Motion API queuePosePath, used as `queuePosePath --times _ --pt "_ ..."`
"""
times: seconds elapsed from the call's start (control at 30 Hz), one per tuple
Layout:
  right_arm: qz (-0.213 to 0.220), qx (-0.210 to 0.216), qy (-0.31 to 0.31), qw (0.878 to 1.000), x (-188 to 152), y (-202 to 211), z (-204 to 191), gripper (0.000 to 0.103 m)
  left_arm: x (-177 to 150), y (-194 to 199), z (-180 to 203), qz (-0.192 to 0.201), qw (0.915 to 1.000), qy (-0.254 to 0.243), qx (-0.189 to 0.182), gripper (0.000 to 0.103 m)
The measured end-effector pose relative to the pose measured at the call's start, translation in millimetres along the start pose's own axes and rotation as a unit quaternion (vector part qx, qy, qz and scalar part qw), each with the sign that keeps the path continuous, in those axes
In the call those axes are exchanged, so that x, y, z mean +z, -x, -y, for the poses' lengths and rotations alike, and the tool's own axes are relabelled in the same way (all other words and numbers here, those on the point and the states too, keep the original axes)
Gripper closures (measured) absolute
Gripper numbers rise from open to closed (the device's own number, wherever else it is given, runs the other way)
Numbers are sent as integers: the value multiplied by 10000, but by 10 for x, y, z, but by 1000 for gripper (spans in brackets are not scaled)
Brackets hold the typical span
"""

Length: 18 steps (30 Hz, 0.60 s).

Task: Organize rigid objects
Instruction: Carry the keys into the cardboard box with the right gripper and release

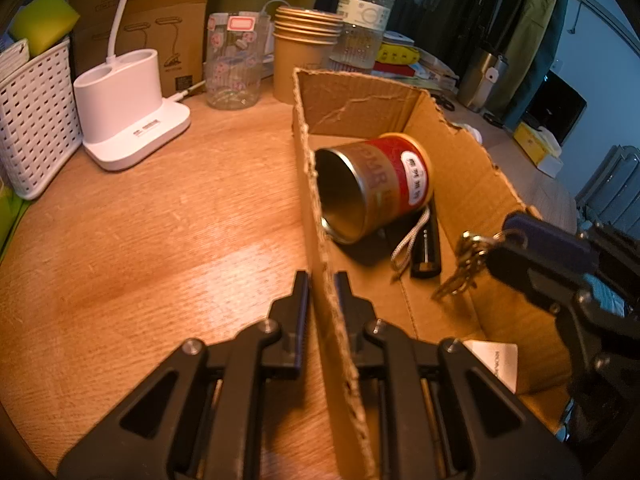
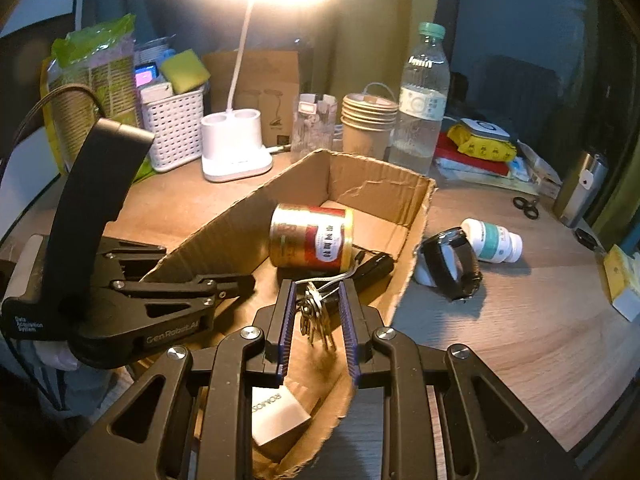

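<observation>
Surface: wooden desk (image 1: 140, 240), lit warm by white desk lamp (image 2: 236, 152) at the back.
Back row: white lattice basket (image 2: 174, 128), brown carton behind the lamp (image 2: 260, 76), clear glass with stickers (image 1: 236, 62), stack of paper cups (image 2: 368, 126), clear water bottle (image 2: 420, 96).
Box: open cardboard box (image 2: 376, 184), torn top edges, standing in the middle of the desk.
Inside the box: gold and red tin can (image 1: 372, 184) lying on its side, open mouth toward the left wall; black flashlight with grey cord (image 2: 374, 266) just beside the can; white card (image 2: 276, 412) at the near end.
Left gripper (image 1: 322, 280): clenched on the left wall of the box, one finger outside, one inside, both touching the cardboard.
Right gripper (image 2: 314, 292): closed on a bunch of keys (image 2: 316, 312), held by the ring between the blue pads.
Keys position: hanging down from the fingers, above the open box, over its near part, not touching the floor of the box as far as visible.
Outside the box, right side: black wristwatch on a white stand (image 2: 452, 264), white pill bottle with teal label (image 2: 494, 240) lying on its side, small scissors (image 2: 526, 206), metal flask (image 2: 584, 188).
</observation>
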State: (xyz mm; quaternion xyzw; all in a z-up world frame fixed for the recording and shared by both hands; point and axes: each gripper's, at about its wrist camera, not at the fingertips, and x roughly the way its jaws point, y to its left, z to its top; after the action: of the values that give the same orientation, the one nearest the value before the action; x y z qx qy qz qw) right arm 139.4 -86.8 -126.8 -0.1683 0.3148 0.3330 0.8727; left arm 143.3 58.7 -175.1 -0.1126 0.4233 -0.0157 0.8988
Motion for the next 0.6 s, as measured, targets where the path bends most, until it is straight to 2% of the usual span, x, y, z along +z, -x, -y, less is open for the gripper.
queuePosePath --times 0.47,0.57,0.6 --pt "-131 240 108 9996 -10 -57 -73 78 0 0 -1 0 10000 1 -1 90" --pt "-102 244 95 9996 -5 -53 -80 72 0 0 0 0 10000 1 0 90" --pt "-87 266 75 9996 -4 -48 -82 65 0 -1 0 0 10000 1 0 90"
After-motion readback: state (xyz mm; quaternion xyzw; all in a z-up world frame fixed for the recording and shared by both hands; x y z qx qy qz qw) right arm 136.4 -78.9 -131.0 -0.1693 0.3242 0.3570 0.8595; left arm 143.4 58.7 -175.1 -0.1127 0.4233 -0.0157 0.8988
